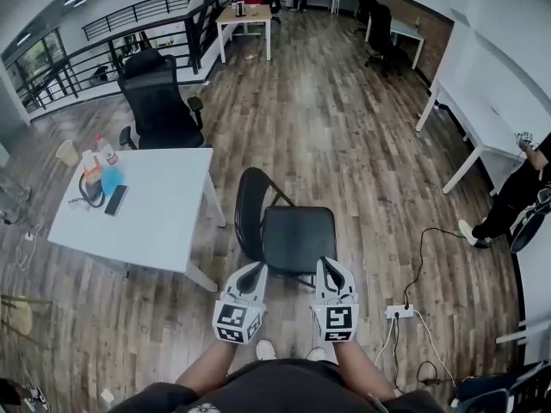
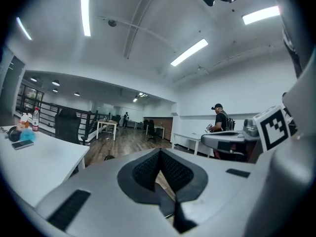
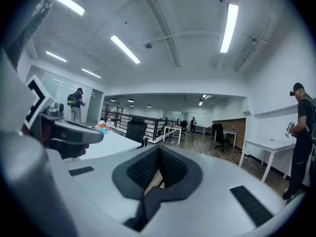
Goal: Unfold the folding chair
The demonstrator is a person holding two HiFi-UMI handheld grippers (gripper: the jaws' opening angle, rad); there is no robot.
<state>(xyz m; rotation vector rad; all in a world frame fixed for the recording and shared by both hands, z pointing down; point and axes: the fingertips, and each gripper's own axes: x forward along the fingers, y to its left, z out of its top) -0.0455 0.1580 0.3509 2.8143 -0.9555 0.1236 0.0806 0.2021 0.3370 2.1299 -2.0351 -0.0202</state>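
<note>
In the head view the folding chair [image 1: 297, 237] stands open at frame centre, seat flat and backrest at its upper left. It lies directly above the left claw [image 1: 251, 274] and right claw [image 1: 332, 269], which are equally near at the seat's lower edge. The left gripper view shows that claw's jaws pressed together on nothing, and the right gripper view shows the same, so the unfolding looks done.

Just ahead of the closed fingers of the left gripper [image 1: 251, 275] and right gripper [image 1: 331, 272], passage is barred by the folding chair [image 1: 297, 235]. Left of the fingers, room is taken by the white table [image 1: 164, 213]. Open wooden floor [image 1: 344, 136] is left beyond the chair and rightward, crossed only by a low power strip [image 1: 399, 311].
</note>
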